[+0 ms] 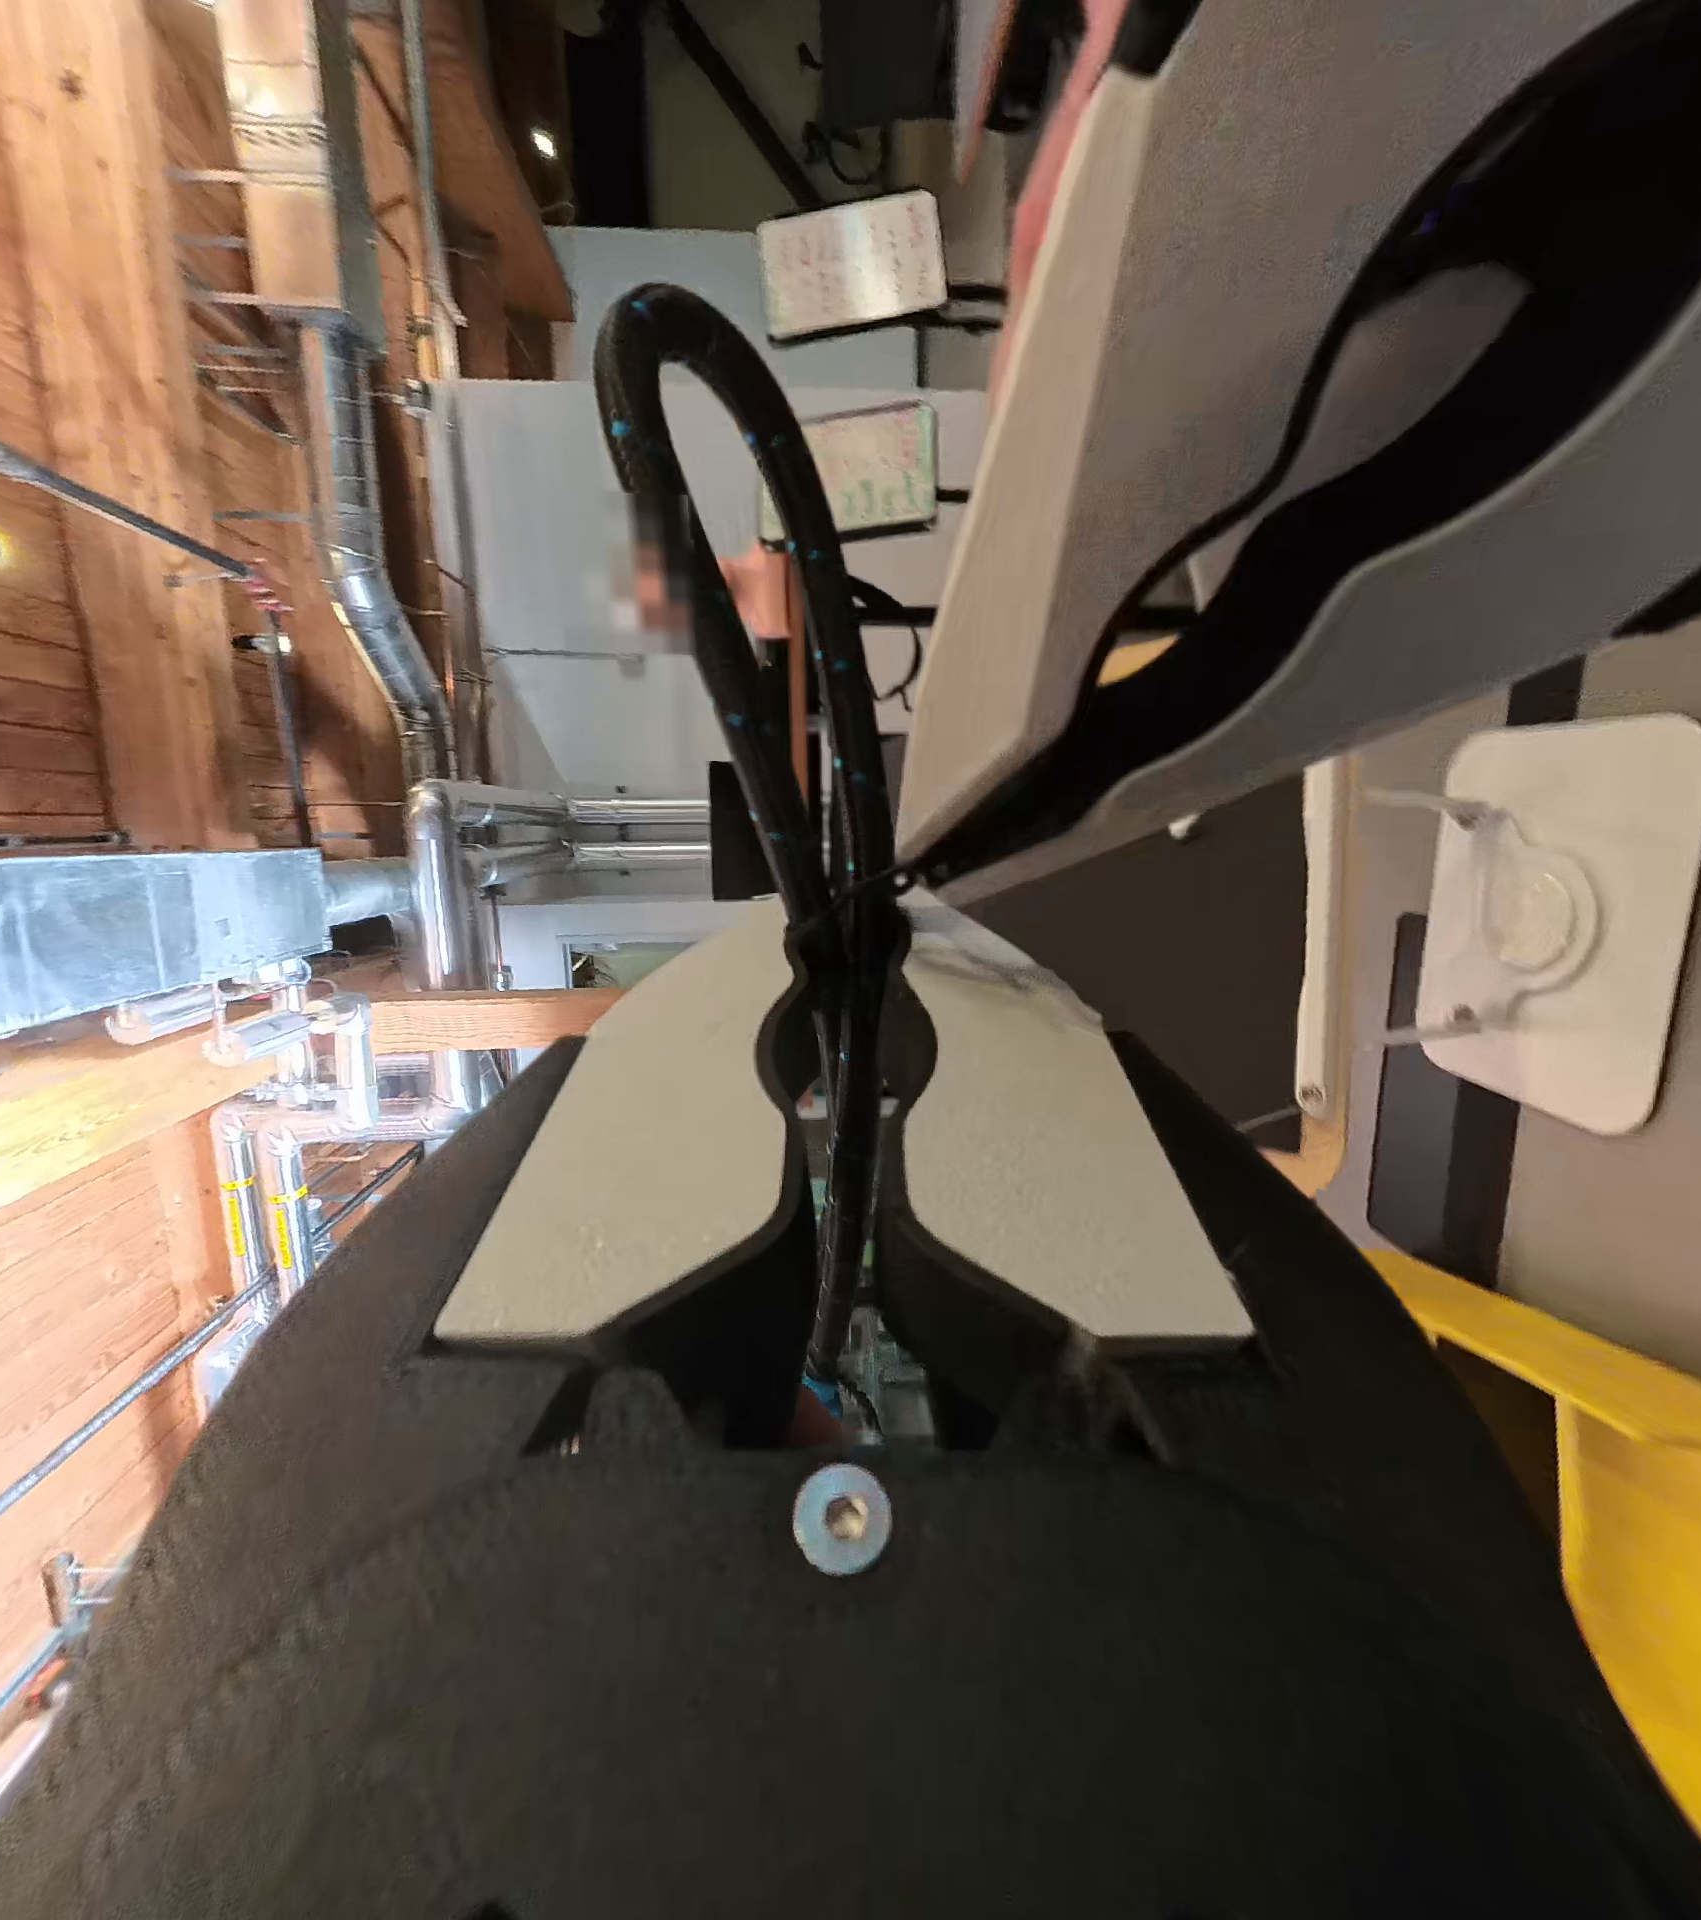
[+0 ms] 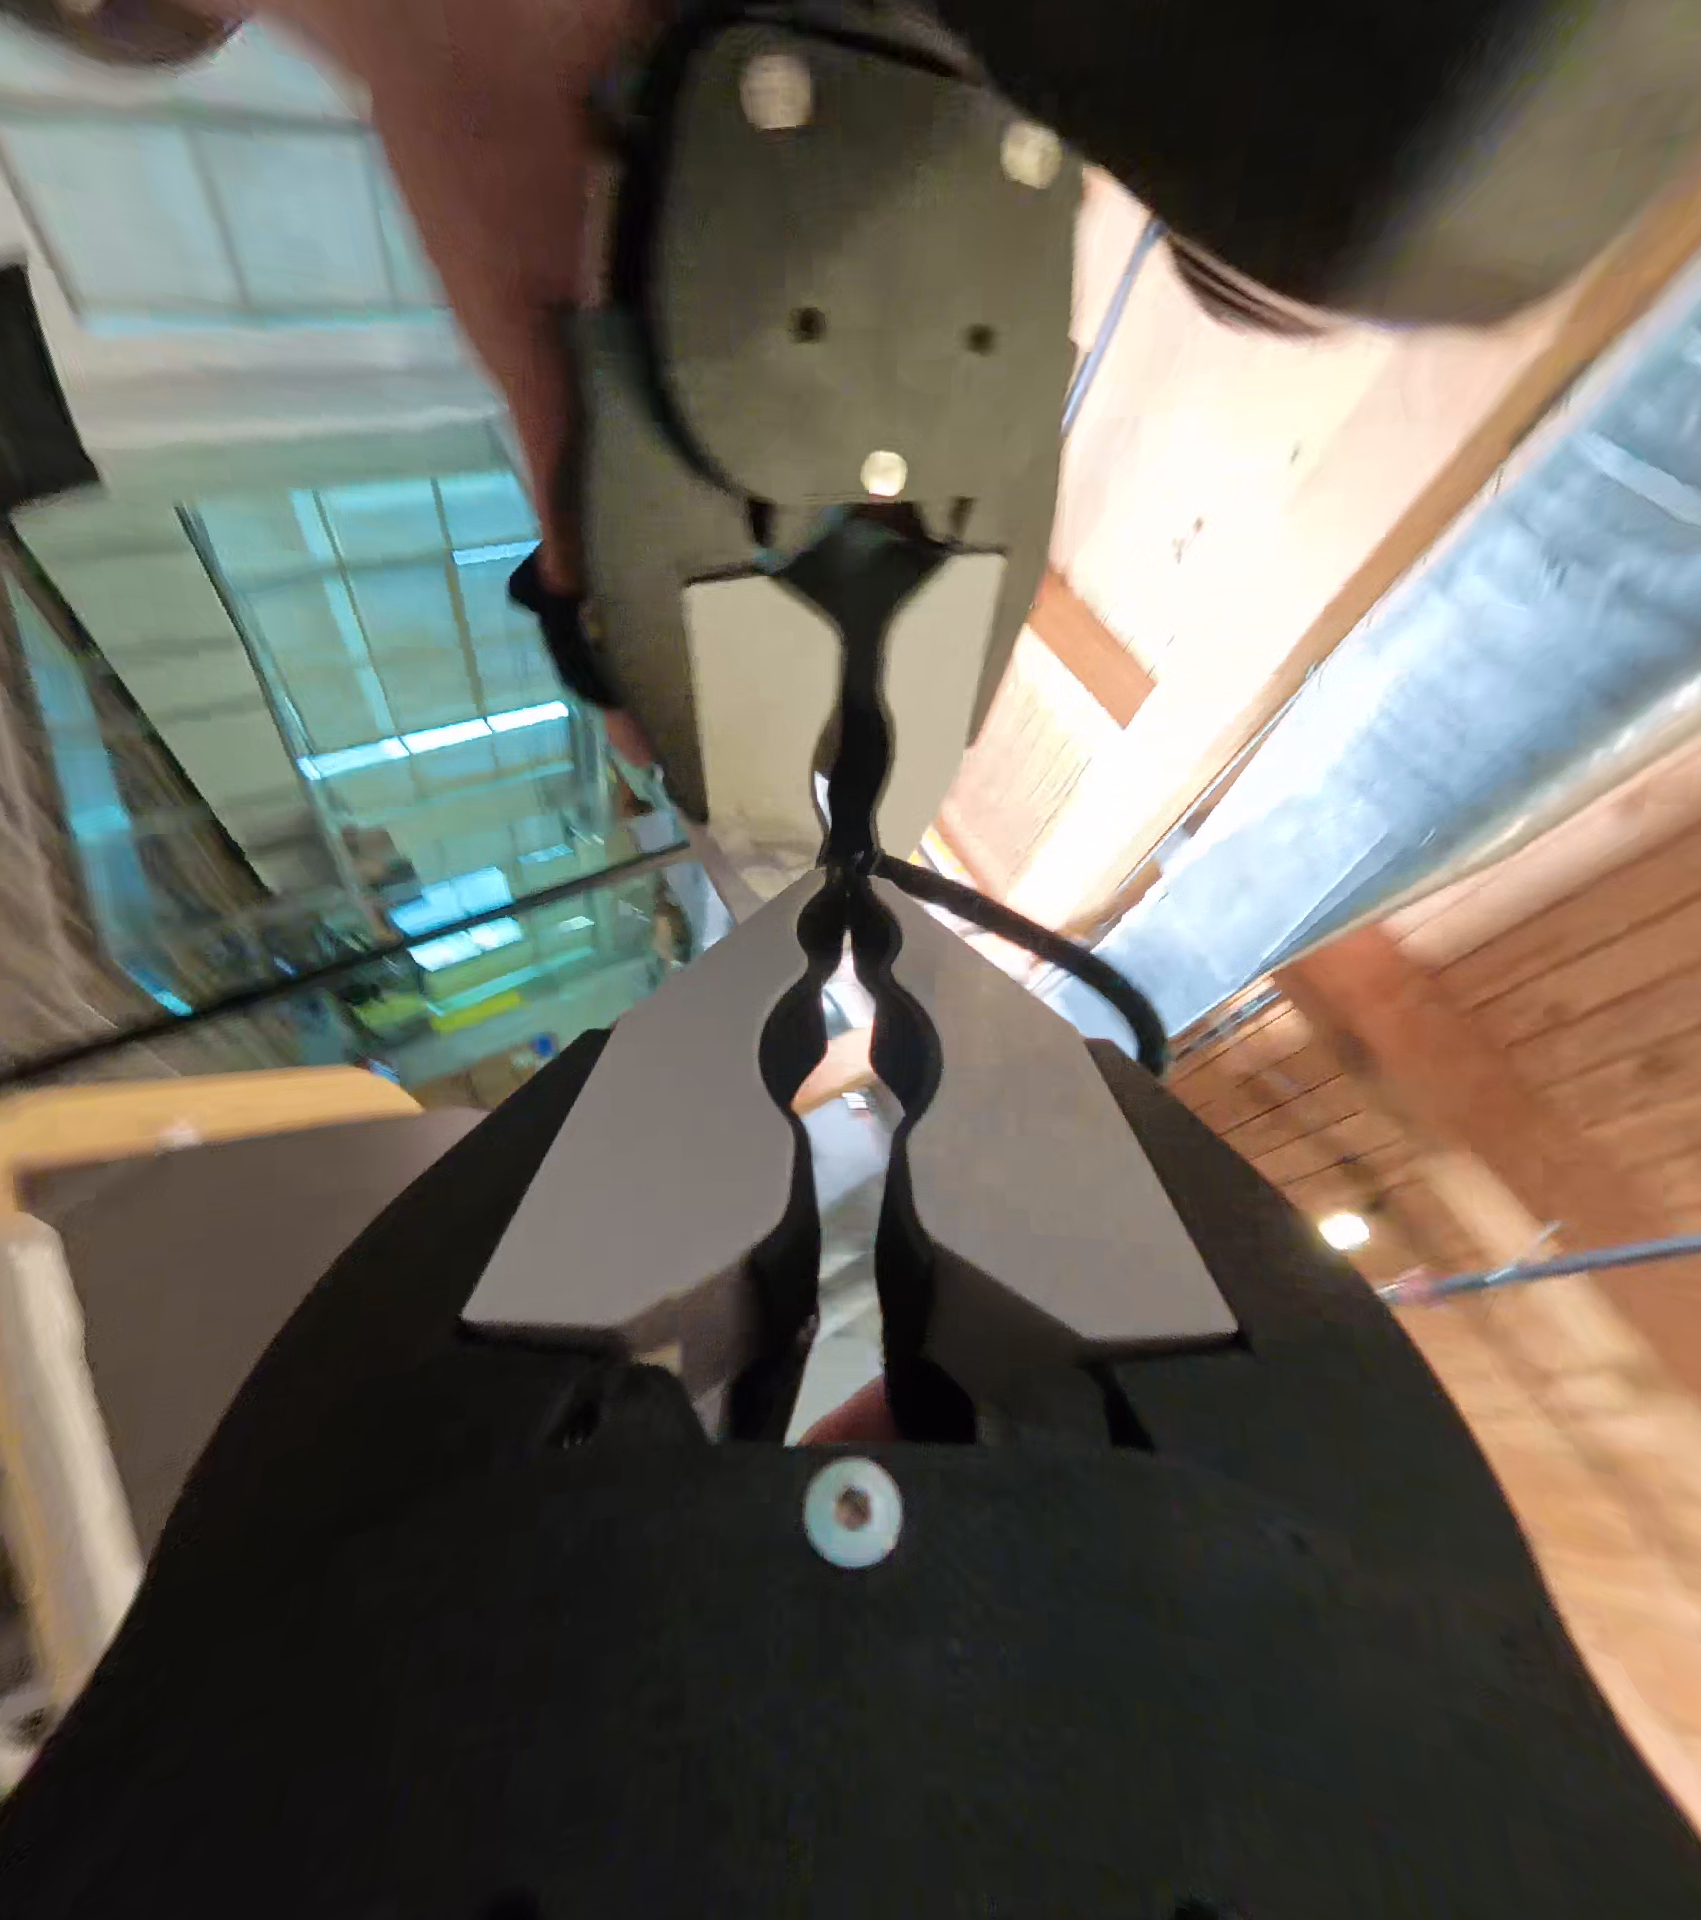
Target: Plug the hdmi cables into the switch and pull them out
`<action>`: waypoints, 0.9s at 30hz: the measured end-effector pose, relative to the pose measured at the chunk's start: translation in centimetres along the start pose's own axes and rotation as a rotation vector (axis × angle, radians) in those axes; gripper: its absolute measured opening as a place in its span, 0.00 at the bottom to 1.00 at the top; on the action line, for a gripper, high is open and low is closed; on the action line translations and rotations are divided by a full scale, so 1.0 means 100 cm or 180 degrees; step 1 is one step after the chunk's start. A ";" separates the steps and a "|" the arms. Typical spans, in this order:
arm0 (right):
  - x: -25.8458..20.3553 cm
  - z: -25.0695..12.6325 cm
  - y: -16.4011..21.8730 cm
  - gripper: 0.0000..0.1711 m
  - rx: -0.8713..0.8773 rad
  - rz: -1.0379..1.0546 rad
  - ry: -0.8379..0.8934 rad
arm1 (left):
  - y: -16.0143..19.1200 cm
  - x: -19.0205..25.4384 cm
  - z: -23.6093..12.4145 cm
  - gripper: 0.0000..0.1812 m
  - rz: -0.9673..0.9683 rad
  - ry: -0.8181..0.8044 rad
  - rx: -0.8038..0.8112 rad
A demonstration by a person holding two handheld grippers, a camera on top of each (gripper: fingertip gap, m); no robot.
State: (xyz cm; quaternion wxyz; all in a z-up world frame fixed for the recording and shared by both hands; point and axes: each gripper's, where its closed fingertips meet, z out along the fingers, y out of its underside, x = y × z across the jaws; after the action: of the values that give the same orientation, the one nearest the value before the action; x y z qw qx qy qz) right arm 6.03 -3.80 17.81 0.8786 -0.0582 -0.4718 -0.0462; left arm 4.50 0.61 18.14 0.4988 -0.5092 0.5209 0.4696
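My left gripper [image 1: 846,935] is shut on a black braided HDMI cable [image 1: 711,343] with blue flecks. The cable is folded double and rises in a loop beyond the fingertips. A thin black tie [image 1: 861,902] wraps the bundle just past my left fingertips. My right gripper [image 1: 919,878] comes in from the upper right, and its closed tips pinch the end of that tie. In the right wrist view my right gripper [image 2: 851,883] is shut tip to tip against the left gripper [image 2: 851,831], and the cable [image 2: 1033,951] curves off to the right. No switch is in view.
A yellow bin [image 1: 1656,1507] is at the lower right, and a white adhesive hook pad [image 1: 1573,925] is on a grey panel. A wood-edged table [image 2: 150,1122] lies at the left. A person's hand [image 2: 493,208] holds the left gripper.
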 end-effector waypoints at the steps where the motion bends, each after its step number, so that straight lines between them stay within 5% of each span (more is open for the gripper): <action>1: 0.003 0.000 0.000 0.00 0.0010 0.0350 0.0005 | -0.002 -0.003 0.000 0.04 -0.0069 -0.0070 0.0048; 18: -0.006 0.010 0.035 0.00 0.1587 0.7164 0.0003 | 0.007 -0.014 0.019 0.03 -0.0230 -0.1586 0.0500; 22: -0.029 0.013 0.045 0.00 0.1416 0.7267 0.0107 | 0.021 0.000 0.031 0.03 -0.0193 -0.1545 0.0435; 27: -0.029 0.009 0.052 0.16 0.0705 0.5813 0.0121 | 0.028 0.010 0.038 0.03 -0.0256 -0.1012 0.0326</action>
State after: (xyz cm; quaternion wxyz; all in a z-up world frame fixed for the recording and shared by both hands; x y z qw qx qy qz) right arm 4.42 1.59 15.60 0.5821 -0.3230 -0.2299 0.7099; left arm 1.85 4.42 16.91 0.6186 -0.4228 0.4380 0.4967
